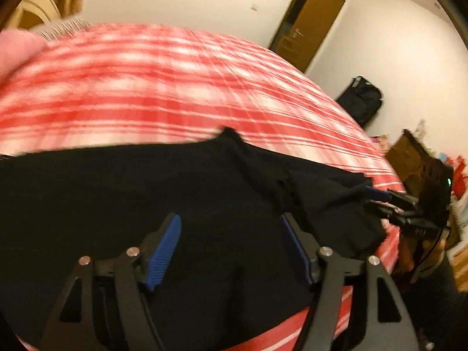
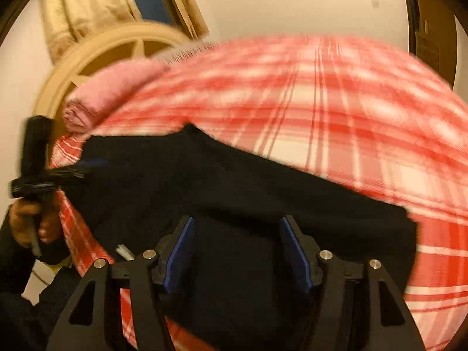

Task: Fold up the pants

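Black pants (image 1: 146,193) lie spread on a bed with a red and white plaid cover (image 1: 146,87); both views are motion-blurred. My left gripper (image 1: 231,218) is open just above the dark cloth, its blue pads (image 1: 163,248) wide apart. At the right edge of the pants my right gripper (image 1: 380,201) reaches in from the side, a hand behind it. In the right wrist view the right gripper (image 2: 237,219) is open over the pants (image 2: 234,181), nothing pinched. The left gripper (image 2: 58,174), held by a hand (image 2: 26,222), sits at the pants' left edge.
A rolled pink blanket (image 2: 96,99) lies by a cream headboard (image 2: 87,55) with beige curtains (image 2: 82,3) behind. A brown door (image 1: 310,20), a black bag (image 1: 362,102) and brown furniture with clutter (image 1: 409,158) stand past the bed's right side.
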The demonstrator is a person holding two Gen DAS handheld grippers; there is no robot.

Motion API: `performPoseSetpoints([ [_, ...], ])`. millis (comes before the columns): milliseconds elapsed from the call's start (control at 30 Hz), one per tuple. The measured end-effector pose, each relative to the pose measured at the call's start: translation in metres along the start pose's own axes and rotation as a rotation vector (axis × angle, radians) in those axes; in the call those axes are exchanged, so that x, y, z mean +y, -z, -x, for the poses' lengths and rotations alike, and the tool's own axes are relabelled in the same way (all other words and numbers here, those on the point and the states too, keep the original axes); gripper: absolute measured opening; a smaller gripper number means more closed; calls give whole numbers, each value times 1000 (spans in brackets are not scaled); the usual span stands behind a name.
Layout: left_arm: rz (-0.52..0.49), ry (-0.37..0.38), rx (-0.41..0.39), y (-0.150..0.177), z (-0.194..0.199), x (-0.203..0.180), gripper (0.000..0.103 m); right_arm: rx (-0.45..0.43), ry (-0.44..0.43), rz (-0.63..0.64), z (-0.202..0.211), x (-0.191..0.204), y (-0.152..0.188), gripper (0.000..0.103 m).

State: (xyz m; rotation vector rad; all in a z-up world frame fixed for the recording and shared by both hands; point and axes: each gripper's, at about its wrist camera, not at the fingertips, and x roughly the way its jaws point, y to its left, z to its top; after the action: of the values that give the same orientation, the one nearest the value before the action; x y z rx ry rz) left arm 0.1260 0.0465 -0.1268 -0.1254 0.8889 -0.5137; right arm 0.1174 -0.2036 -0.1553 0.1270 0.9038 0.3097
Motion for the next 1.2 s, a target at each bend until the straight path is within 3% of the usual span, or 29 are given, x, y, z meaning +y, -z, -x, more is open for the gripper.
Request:
performPoseSetpoints([
  [33,-3,-39,-16,0,10,10,72,54,7,-11,-15,-3,0,64],
  [133,4,-145,-69,2,39,41,75,33,36,19,-14,6,-1,67],
  [200,21,-242,-112,5,61,71,78,41,8,23,-7,17,-2,67],
  [267,44,-339,-143,10,76,100,89,22,-21,49,0,34,-3,67],
  [400,150,-448,-161,20,90,154,92,-6,-87,131,0,79,0,67],
  [567,268,-422,-151,38,85,188,92,62,-90,218,-17,118,18,65],
  [667,283,-405,-137,45,76,194,92,79,-80,240,-23,127,26,50],
  [700,289,-393,-132,47,72,195,92,76,-49,250,-25,127,27,37],
  [800,306,-354,-128,49,72,194,92,56,-99,208,-16,123,24,19],
  [900,289,-353,-124,48,72,189,92,50,-85,240,-11,129,22,9],
  [1133,295,-349,-128,50,73,190,92,41,-24,279,-18,132,30,11],
  [1167,293,-351,-131,50,74,190,92,35,-15,283,-16,132,31,14],
  [1200,289,-354,-135,51,75,189,92,22,2,293,-13,134,31,27],
])
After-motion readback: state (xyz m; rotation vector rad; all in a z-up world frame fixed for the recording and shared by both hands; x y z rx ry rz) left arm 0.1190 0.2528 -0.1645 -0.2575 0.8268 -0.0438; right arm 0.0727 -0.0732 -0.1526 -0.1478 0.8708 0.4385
